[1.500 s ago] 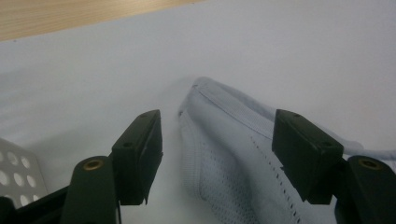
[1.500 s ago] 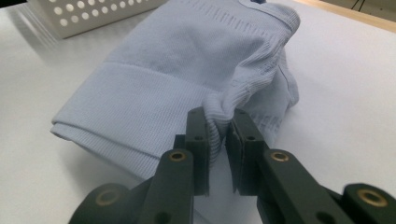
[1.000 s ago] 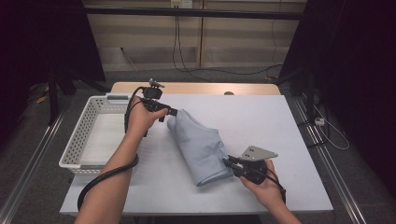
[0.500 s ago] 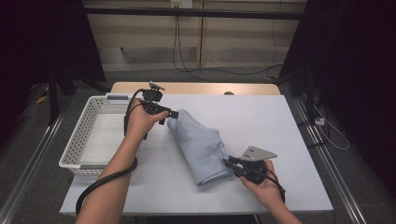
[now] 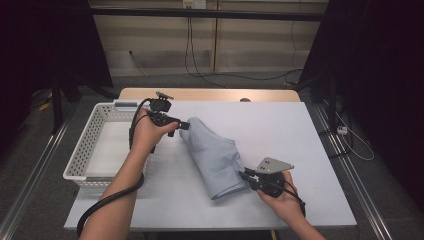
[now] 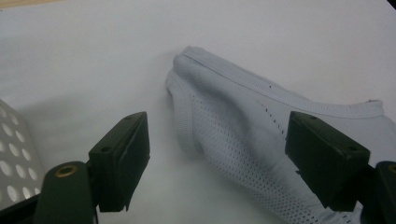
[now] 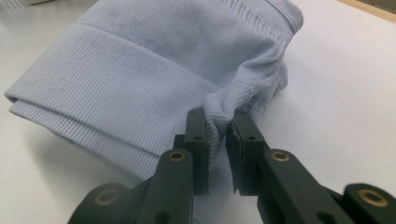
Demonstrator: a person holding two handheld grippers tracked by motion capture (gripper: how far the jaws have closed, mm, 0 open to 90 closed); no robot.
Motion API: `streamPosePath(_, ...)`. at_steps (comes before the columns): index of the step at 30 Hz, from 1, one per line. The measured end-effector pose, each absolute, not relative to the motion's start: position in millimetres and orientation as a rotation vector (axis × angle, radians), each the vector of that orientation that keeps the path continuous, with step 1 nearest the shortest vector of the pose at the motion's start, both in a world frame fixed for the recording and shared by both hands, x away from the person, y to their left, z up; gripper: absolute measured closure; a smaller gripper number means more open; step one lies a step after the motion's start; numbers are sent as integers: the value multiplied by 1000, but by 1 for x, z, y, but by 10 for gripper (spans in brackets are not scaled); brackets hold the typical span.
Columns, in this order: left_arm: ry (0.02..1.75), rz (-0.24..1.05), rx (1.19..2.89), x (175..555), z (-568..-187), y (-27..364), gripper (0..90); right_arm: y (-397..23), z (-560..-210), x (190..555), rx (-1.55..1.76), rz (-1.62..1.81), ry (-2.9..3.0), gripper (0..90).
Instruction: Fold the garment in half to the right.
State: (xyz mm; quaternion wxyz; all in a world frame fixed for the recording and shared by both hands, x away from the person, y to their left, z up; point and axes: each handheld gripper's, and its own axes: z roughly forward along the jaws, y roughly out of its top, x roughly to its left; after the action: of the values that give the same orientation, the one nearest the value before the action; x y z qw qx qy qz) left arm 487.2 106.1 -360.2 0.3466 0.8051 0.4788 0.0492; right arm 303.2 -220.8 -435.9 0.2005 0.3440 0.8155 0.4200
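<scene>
At the left side of the table (image 5: 320,150) stands a white perforated basket (image 5: 95,145), and just beside its right wall the left gripper (image 5: 181,126) is at the far end of the folded light-blue garment (image 5: 215,155); its jaws have just been opening and now stand spread, the cloth lying between them without being pressed. The garment lies slanted across the middle of the white table. At its near end the right gripper (image 5: 246,175) pinches a fold of its ribbed edge tightly.
</scene>
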Motion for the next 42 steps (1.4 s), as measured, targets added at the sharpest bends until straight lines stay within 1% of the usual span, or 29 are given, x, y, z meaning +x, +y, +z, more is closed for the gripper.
streamPosePath(13,1238,108,2086,479,-366,110,209,-221,-438,304,972,1212,2273,796)
streamPosePath(20,1220,91,2101,476,-366,108,190,-222,-439,303,979,1222,2269,795)
streamPosePath(42,1173,54,2120,458,-372,102,169,-227,-444,306,997,1193,2260,792)
